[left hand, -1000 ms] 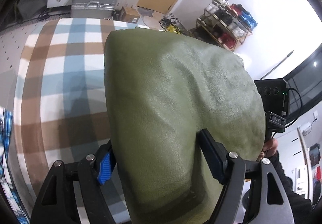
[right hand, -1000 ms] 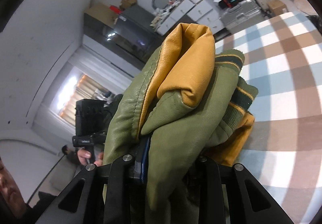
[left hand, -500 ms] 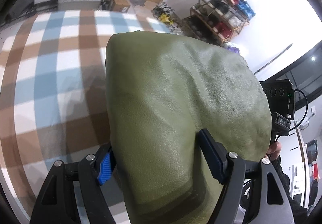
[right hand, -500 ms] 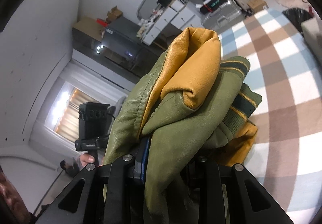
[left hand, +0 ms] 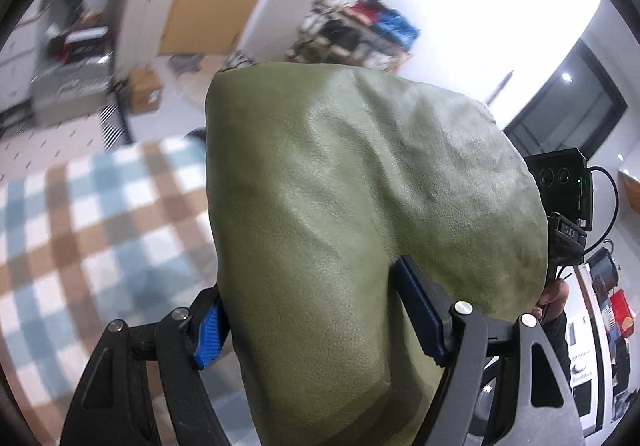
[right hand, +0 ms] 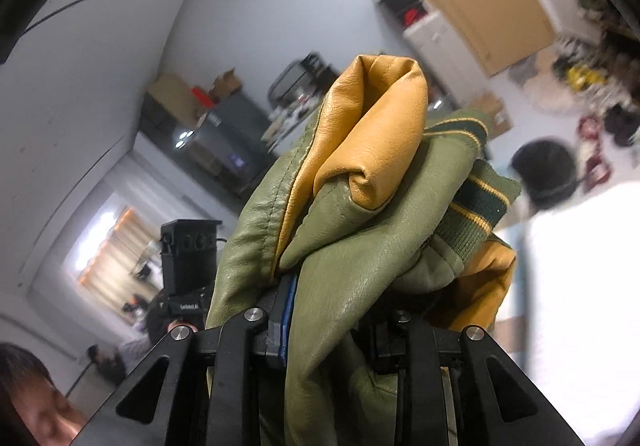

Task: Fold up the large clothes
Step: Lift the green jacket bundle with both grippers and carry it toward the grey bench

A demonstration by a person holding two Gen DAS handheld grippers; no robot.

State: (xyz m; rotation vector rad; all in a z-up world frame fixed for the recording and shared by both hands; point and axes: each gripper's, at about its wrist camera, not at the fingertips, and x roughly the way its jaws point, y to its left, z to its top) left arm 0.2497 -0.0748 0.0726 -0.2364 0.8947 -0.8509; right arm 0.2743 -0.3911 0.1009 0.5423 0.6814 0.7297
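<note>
Both grippers were clamped on the jacket (left hand: 360, 230), which hung in the air between them, lifted clear of the checked blanket (left hand: 92, 230). No part of the jacket could be seen touching the blanket.

Left gripper (left hand: 320, 306): blue-padded fingers (left hand: 420, 310) pressed in on either side of a thick bulge of smooth olive leather. Closed on the jacket, firm hold. The blanket showed below and to the left of the bulge, blurred.

Right gripper (right hand: 332, 322): fingers shut on a bunched wad of the jacket, olive leather over a mustard-yellow panel (right hand: 376, 133), with a striped knit cuff or hem (right hand: 480, 201) poking out on the right. Several layers were caught together here; which part of the jacket this was, could not tell.

Background only: a shelf rack (left hand: 352, 33) by the far wall, a person in a white top (right hand: 572, 254), another face at the lower left corner (right hand: 32, 402).

Progress, as judged: early or mid-task. The jacket was gathered and carried, not laid flat, and no tidy fold was visible. Left to do, likely: spread it on the blanket, square the sleeves and body, then fold. The bunched right-hand hold would probably need releasing and re-taking first.
</note>
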